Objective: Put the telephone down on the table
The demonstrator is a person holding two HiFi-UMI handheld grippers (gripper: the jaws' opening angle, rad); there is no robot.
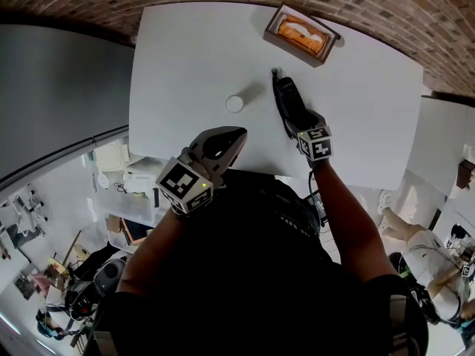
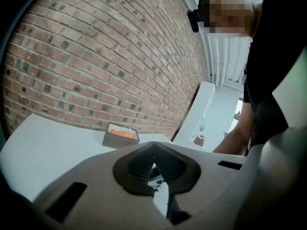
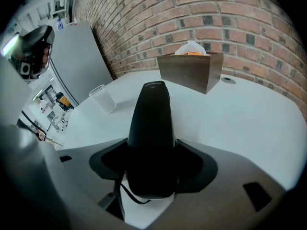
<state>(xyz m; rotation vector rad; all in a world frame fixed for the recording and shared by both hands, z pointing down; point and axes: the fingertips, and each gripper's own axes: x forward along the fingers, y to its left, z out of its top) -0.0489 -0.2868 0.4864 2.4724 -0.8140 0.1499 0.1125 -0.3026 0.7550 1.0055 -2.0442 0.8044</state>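
the right claw grips the telephone. if it lets go too high, the telephone may bang the table below it. the left claw is closed, empty.

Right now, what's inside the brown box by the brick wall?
The brown box holds something orange, with a white crumpled piece poking above its rim. Anything beneath them is covered.

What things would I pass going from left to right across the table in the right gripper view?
Cup → telephone → box
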